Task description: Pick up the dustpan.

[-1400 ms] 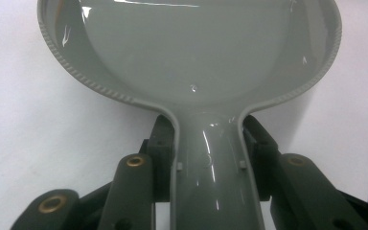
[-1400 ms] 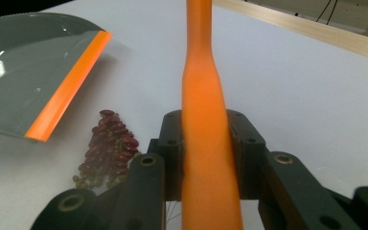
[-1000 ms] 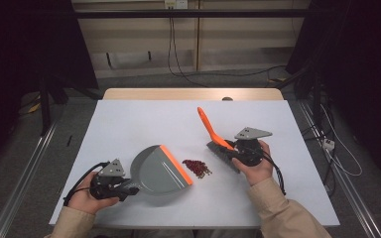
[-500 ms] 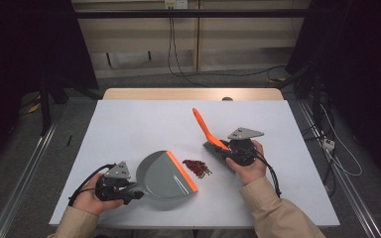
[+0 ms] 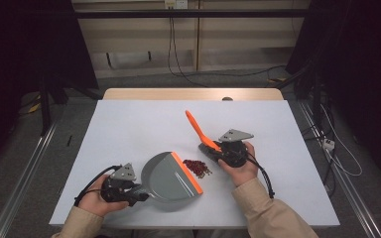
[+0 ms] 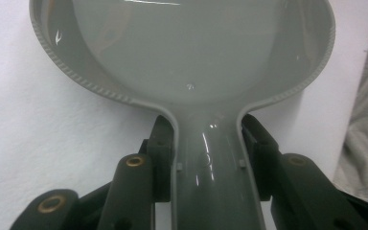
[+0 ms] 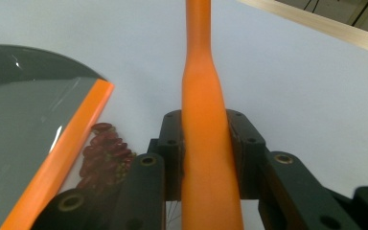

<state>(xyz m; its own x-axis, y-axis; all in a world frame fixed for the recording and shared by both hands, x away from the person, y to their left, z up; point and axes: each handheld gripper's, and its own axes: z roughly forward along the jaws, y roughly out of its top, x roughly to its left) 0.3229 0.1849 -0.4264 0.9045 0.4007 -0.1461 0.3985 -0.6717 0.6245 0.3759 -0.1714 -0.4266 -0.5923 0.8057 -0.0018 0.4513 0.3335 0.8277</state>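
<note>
Left claw (image 5: pixel 141 192), high view: clamped on grey dustpan (image 5: pixel 171 176) handle, pan flat on white surface (image 5: pixel 139 129) near front-left, its orange lip (image 5: pixel 187 171) just beside red bean pile (image 5: pixel 198 167). Right claw (image 5: pixel 213 148) clamped on orange brush (image 5: pixel 198 130), handle tilted up and away, head just right of beans. Left claw view: pads pressed both sides of pan handle (image 6: pixel 211 177); bowl (image 6: pixel 182 52) lay on surface. Right claw view: pads gripped brush handle (image 7: pixel 206 143); beans (image 7: pixel 103 155) lay between pan lip (image 7: pixel 62 148) and claw.
</note>
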